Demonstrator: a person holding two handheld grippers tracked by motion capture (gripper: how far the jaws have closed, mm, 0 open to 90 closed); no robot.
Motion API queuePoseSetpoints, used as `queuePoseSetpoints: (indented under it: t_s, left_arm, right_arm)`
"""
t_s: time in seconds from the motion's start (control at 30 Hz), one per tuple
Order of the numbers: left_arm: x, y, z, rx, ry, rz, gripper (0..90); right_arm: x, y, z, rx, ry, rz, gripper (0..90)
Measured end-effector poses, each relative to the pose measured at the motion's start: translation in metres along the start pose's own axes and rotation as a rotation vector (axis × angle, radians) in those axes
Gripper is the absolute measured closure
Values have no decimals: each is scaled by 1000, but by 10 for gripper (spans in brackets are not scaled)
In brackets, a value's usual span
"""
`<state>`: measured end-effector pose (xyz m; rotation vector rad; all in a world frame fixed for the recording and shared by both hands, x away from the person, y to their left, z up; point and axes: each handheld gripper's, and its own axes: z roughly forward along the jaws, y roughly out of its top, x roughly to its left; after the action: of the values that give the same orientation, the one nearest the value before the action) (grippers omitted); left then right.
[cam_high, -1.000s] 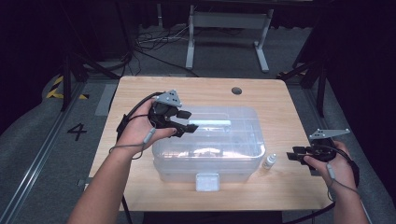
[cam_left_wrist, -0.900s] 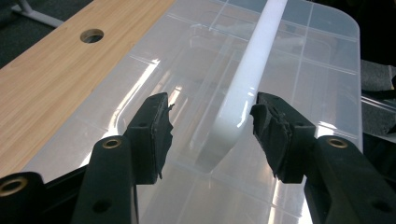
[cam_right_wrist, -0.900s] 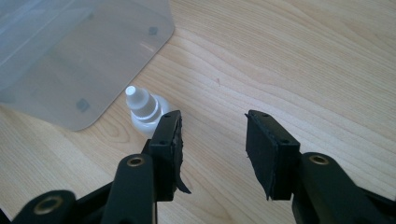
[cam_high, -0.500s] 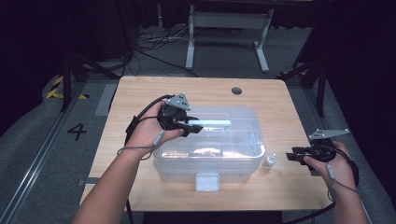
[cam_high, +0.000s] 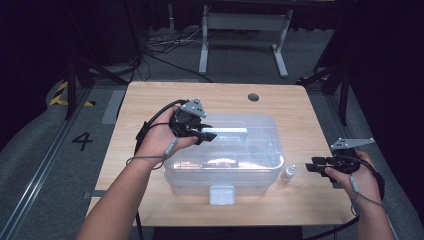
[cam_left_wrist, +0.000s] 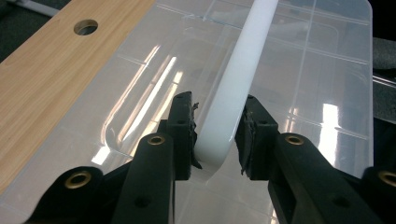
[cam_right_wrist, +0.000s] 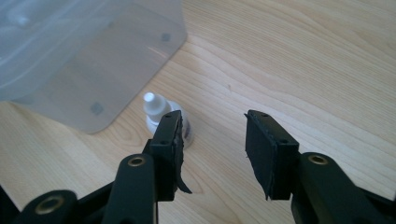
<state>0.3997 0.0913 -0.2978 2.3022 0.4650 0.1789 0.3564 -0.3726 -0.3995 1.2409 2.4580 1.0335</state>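
Between the left gripper's (cam_left_wrist: 217, 135) just-closed jaws — the white lid handle (cam_left_wrist: 236, 84) of the clear storage box (cam_high: 222, 155), clenched; lid still on, lifting remains. Right gripper (cam_right_wrist: 212, 140) released — dropper bottle (cam_right_wrist: 161, 114) just beside.

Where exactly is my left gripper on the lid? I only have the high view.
Observer: In the left gripper view, the left gripper has just been closing on the lid's white handle; both pads look pressed against it.
Operator: Is the small bottle between the right jaws?
Observer: No. In the right gripper view, the right gripper is open with nothing between its jaws; the small bottle stands upright just beyond one jaw tip, off to the side.
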Motion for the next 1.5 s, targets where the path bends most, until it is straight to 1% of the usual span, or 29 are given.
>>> queuePoseSetpoints:
  t_s: [0.07,0.13,0.2,0.27,0.43,0.53,0.67,0.8,0.93,0.97,1.03,1.07,1.13,1.2,1.27,1.3,1.37,1.4,1.5]
  left_arm:
    - [1,1,-1,1,-1,-3,699]
    - [3,3,-3,-10,7,-9,699]
    - [5,5,-3,-13,5,-16,698]
    - [8,8,-5,-5,0,-20,698]
    - [14,12,-6,-18,-6,-49,694]
    - [17,14,-7,-21,2,-55,692]
    - [22,18,-8,-22,-4,-72,690]
    - [27,24,-9,-6,2,-77,688]
    - [32,30,-10,9,10,-84,687]
    - [32,31,-10,11,13,-81,687]
    - [35,32,-10,15,8,-88,686]
    - [36,33,-10,18,2,-94,686]
    - [38,34,-11,20,-4,-100,686]
    - [39,35,-10,20,-7,-107,687]
    - [42,36,-11,26,-8,-111,686]
    - [42,36,-11,26,-8,-111,686]
    - [44,38,-11,32,-16,-120,686]
    - [45,39,-11,33,-16,-117,686]
    - [46,38,-10,31,-23,-120,687]
  right_arm:
    - [4,3,-2,-7,4,-13,574]
    - [6,5,-3,-11,2,-21,574]
    - [8,6,-3,-11,4,-30,575]
    - [9,6,-3,-9,5,-28,575]
    - [8,6,-3,-9,5,-25,574]
    - [7,6,-3,-10,5,-23,574]
    - [8,6,-3,-18,5,-28,581]
    - [10,8,-5,-36,0,-32,602]
    - [13,10,-8,-62,5,-47,617]
    - [13,11,-8,-67,6,-53,621]
    - [16,12,-9,-77,14,-60,634]
    - [17,13,-9,-85,18,-71,661]
    - [21,15,-12,-104,30,-93,713]
    - [26,18,-14,-140,63,-115,785]
    - [33,21,-17,-180,113,-140,836]
    - [33,21,-17,-180,113,-140,836]
    - [43,25,-19,-227,167,-190,900]
    - [48,26,-18,-252,190,-207,900]
    - [58,28,-12,-278,238,-239,900]
